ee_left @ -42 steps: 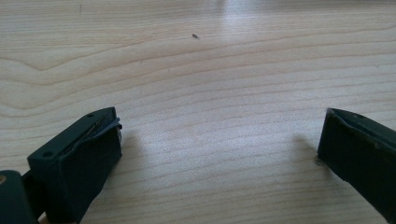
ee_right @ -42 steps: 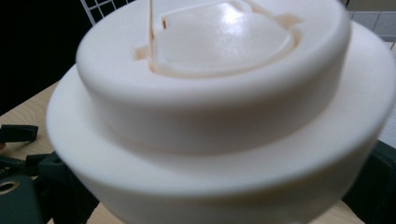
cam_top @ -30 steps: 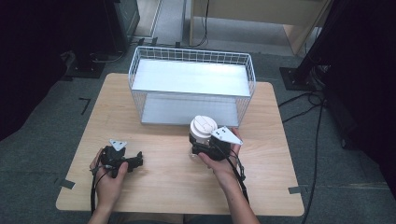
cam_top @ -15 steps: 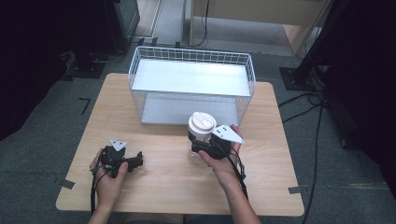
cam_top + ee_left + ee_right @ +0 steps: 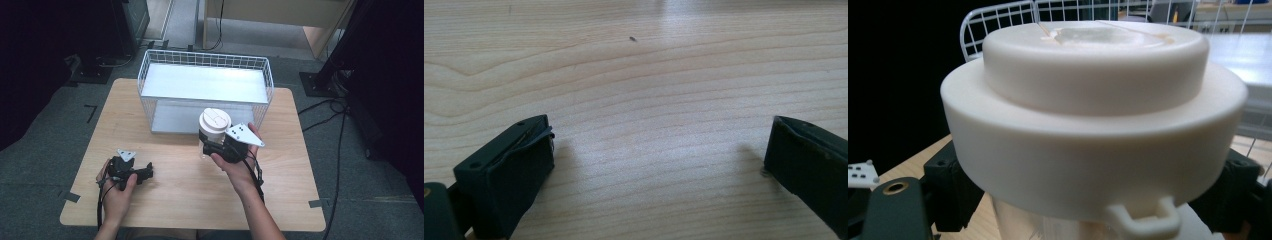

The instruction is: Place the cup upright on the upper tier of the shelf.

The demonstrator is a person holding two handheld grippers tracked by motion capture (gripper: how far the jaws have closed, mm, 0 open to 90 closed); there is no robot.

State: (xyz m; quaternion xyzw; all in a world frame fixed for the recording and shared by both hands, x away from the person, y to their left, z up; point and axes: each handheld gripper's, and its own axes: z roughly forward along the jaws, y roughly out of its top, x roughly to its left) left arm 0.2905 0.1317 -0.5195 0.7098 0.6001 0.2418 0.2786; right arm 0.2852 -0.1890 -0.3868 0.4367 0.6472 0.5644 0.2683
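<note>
Grey carpet-like floor [image 5: 45,150] surrounds everything we see from the high view, with dark equipment stands at the upper left and right of the frame and black cables [image 5: 340,150] trailing down the right side. At the centre sits the pale wooden table [image 5: 190,200], its grain plain in the left gripper view, where a tiny dark speck marks the upper middle. On the far half of the table stands a white wire basket [image 5: 205,60] holding a bright white panel; its mesh also rises at the top of the right gripper view. Below the basket's front edge, just right of centre, we see the white-lidded cup [image 5: 215,121], upright and lifted close to the mesh. Its body is mostly hidden: from above the lid covers it, and in the right gripper view the lid crowds the frame, so only a sliver of clear wall shows beneath. The right gripper [image 5: 220,146] has its jaws closed against the cup just under the lid, one on each side. At the lower left, the left gripper [image 5: 142,173] rests low on the table, jaws spread wide, with nothing but bare wood between them.
</note>
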